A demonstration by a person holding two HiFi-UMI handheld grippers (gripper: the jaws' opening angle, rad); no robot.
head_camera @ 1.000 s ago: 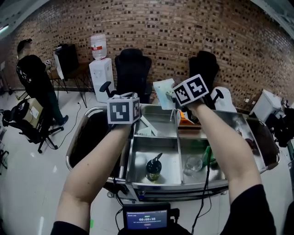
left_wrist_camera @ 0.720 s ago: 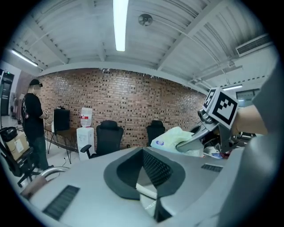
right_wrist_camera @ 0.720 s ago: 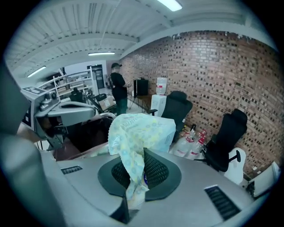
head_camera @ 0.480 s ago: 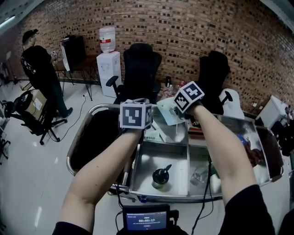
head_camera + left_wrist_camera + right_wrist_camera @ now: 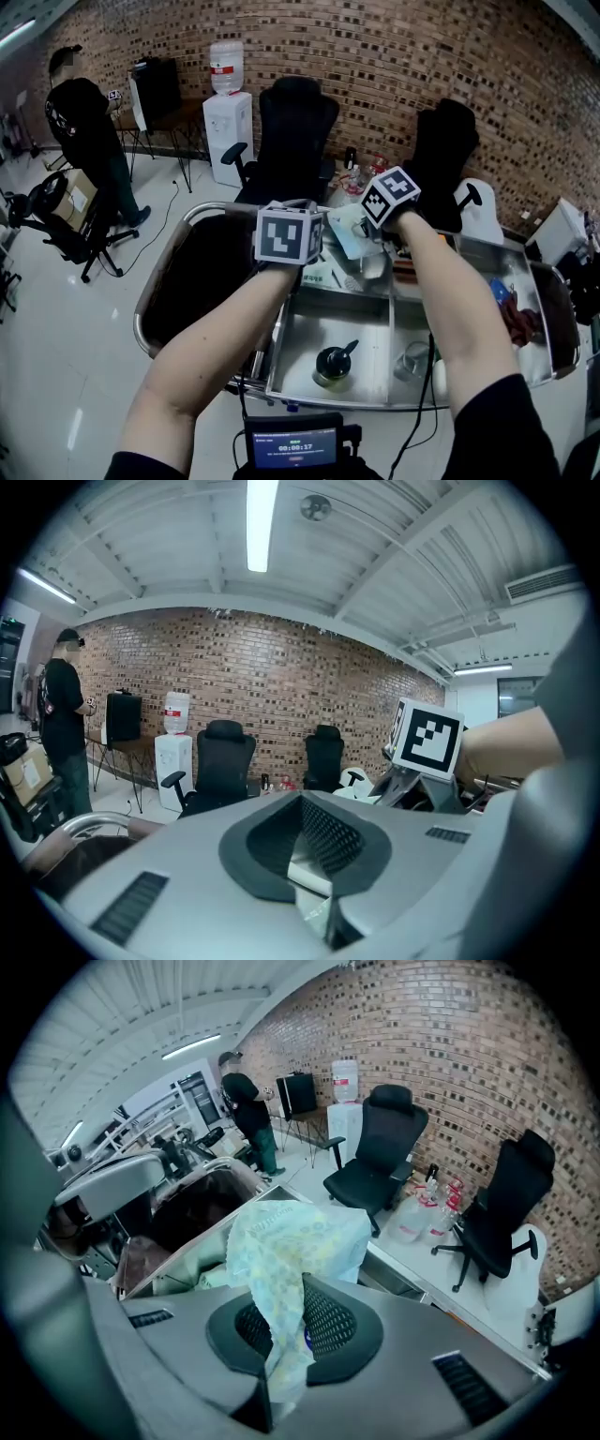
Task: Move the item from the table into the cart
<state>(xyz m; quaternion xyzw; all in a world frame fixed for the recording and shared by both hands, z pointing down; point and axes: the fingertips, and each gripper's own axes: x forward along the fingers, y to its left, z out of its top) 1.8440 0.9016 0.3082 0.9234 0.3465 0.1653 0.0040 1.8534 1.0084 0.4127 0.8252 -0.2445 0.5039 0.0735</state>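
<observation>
Bright ceiling lamp [image 5: 262, 522], fisheye-warped edges

Pale packet [image 5: 291, 1241] — yellowish speckles (blue-tinged); white sheet [image 5: 311, 872]; black chairs [image 5: 298, 131].

Office-like lab: brick wall [image 5: 422, 56], black office chairs [image 5: 298, 131], water dispenser [image 5: 228, 122], ceiling strip light [image 5: 262, 517].

Lowered within a second from above the far rim of the cart [image 5: 314, 319] to just over its rear compartments, and tipped more steeply downward: right gripper [image 5: 279, 1340] with pale packet [image 5: 295, 1237]. Lowered too, and drawn rightward beside it: left gripper [image 5: 302, 850] with white slip [image 5: 314, 878].
</observation>
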